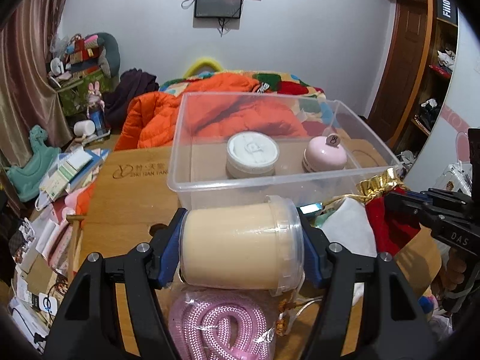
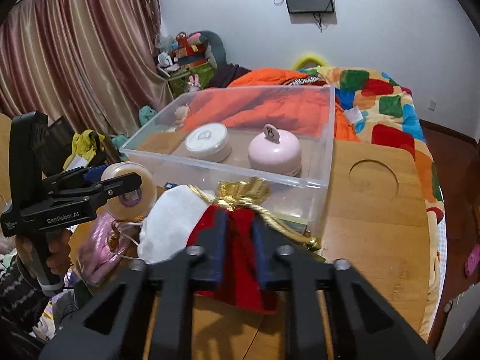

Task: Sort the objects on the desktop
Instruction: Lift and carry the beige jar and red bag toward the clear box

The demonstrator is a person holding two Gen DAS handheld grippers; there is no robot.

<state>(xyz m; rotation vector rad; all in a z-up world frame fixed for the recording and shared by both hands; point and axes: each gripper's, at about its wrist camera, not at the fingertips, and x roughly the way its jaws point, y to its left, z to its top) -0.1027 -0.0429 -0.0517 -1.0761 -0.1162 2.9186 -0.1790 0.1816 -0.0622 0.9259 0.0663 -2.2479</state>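
Note:
My left gripper (image 1: 241, 240) is shut on a beige plastic jar (image 1: 240, 246) with a clear lid, held on its side just in front of the clear plastic bin (image 1: 210, 184). The jar also shows in the right wrist view (image 2: 132, 192). The bin (image 2: 318, 162) holds a white round jar (image 1: 252, 154) and a pink round case (image 1: 325, 154). My right gripper (image 2: 238, 237) is shut on a red pouch (image 2: 240, 258) with a gold top, lying on the wooden table by the bin's front wall.
A white pouch (image 2: 168, 225) and a bagged pink rope (image 1: 216, 327) lie on the table (image 2: 375, 210) by the red pouch. A round cutout (image 2: 373, 177) marks the table on the right. A bed with orange bedding (image 1: 240, 105) lies behind. Clutter fills the left.

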